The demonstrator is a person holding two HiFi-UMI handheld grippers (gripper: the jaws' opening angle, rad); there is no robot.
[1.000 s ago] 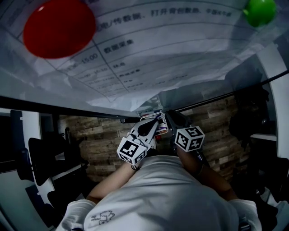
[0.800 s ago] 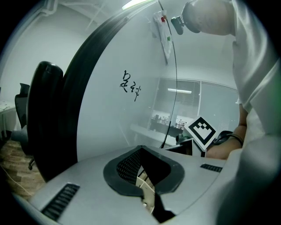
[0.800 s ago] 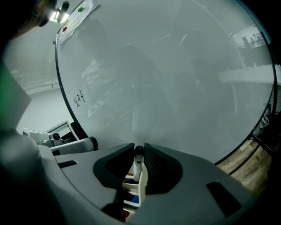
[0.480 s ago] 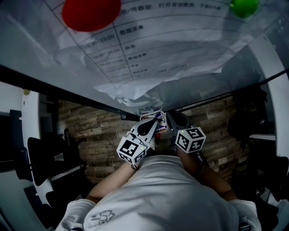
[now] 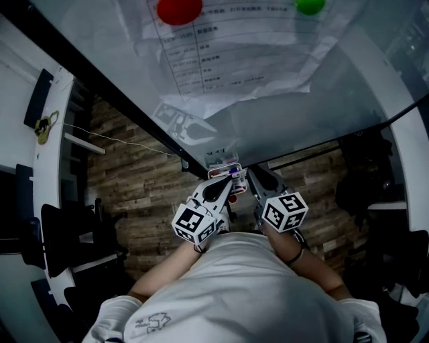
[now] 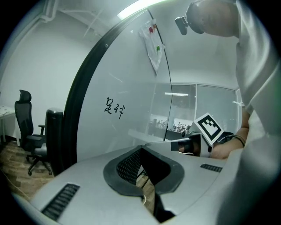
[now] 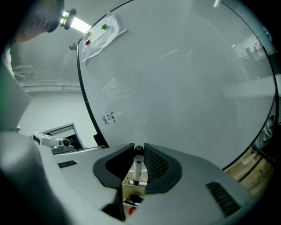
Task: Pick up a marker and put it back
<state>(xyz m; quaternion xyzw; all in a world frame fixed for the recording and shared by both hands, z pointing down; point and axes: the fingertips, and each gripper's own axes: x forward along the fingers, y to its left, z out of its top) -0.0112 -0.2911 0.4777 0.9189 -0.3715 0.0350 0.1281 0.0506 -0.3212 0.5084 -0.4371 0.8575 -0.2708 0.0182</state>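
Observation:
A marker with a black cap (image 7: 138,163) stands upright in a small marker box (image 7: 131,190) fixed at the lower edge of the glass whiteboard (image 7: 175,79). My right gripper (image 7: 138,161) is shut on the marker, one jaw on each side of its barrel. In the head view the marker box (image 5: 224,171) sits just ahead of both grippers. My left gripper (image 6: 141,150) is shut with nothing in it and hangs beside the right gripper (image 6: 195,141), left of the box. More markers lie in the box, one with a red cap (image 7: 131,210).
A paper sheet (image 5: 228,53) hangs on the board under a red magnet (image 5: 179,9) and a green magnet (image 5: 310,5). Some handwriting (image 6: 114,107) marks the glass. Office chairs (image 6: 26,127) stand on the wooden floor at the left. The person's body fills the lower head view.
The head camera has drawn back and tilted, so the paper and magnets sit higher and smaller. Both grippers stay at the marker box.

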